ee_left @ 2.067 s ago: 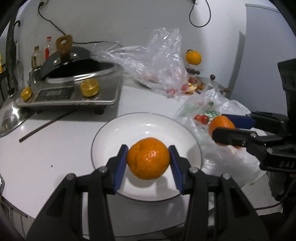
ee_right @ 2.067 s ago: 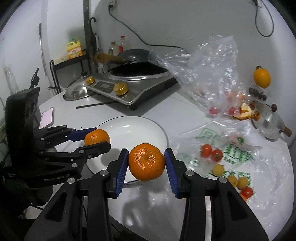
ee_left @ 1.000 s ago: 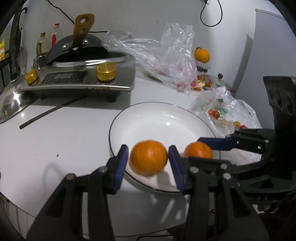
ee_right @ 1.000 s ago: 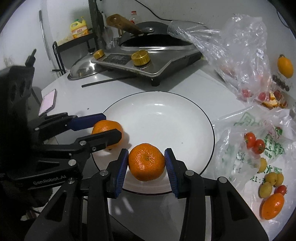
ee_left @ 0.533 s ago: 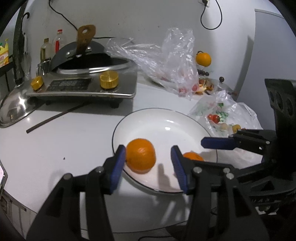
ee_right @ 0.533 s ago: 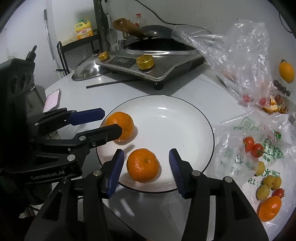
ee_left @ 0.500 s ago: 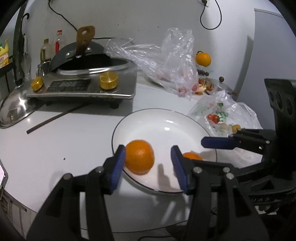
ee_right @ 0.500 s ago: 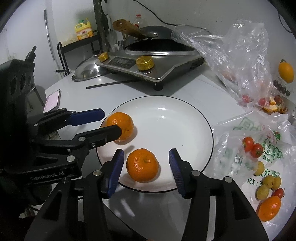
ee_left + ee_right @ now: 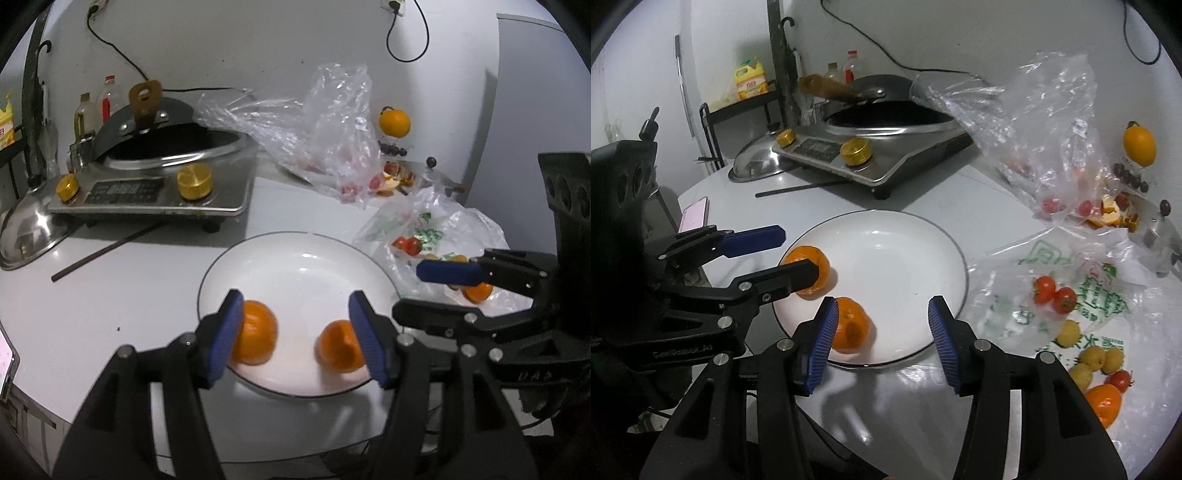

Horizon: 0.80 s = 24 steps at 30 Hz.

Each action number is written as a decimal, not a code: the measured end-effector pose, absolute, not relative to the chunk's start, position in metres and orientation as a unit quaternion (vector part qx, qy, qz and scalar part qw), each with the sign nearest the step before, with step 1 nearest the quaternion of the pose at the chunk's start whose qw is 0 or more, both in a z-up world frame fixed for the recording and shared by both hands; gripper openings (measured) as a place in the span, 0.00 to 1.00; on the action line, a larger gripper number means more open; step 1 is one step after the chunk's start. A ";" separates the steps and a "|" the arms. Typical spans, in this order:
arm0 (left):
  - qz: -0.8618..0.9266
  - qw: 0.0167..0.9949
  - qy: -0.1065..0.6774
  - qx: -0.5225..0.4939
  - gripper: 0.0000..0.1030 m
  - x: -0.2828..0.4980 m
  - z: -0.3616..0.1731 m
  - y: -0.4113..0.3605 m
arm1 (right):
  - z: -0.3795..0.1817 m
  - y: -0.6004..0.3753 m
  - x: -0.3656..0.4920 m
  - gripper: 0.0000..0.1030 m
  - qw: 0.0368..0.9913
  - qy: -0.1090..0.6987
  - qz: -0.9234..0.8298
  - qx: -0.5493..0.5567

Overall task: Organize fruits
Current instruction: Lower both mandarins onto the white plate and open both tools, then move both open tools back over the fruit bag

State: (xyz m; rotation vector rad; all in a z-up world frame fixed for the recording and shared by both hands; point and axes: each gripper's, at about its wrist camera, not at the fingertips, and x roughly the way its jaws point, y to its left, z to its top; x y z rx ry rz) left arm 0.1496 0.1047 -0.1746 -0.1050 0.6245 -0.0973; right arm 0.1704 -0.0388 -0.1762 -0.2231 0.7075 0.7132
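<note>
Left wrist view: my left gripper (image 9: pixel 295 334) is opening, gripping nothing; both oranges (image 9: pixel 256 338) (image 9: pixel 338 349) sit at the plate's (image 9: pixel 295 251) six o'clock rim. My right gripper (image 9: pixel 882 339) stands open too.

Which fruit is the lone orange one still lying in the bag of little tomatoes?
Start at the white plate, then move right onto the printed plastic bag. At its near corner, past the red and yellow cherry tomatoes, lies one orange citrus fruit, bigger than everything around it.

I see a glossy white plate (image 9: pixel 303 254), crinkled clear plastic bags (image 9: pixel 325 122), a shiny metal cooker (image 9: pixel 155 192) and a smooth desk (image 9: pixel 110 295).
</note>
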 end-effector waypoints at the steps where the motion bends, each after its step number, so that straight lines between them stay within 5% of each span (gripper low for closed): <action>1: -0.047 0.949 0.307 -0.051 0.59 0.150 -0.174 0.103 | -0.175 -0.042 0.171 0.52 0.872 0.337 0.340 -0.105; 5: -0.044 0.951 0.301 -0.052 0.70 0.149 -0.169 0.095 | -0.173 -0.056 0.172 0.52 0.877 0.333 0.333 -0.097; 24: -0.069 0.950 0.305 -0.018 0.70 0.158 -0.159 0.027 | -0.172 -0.144 0.167 0.52 0.903 0.318 0.283 -0.054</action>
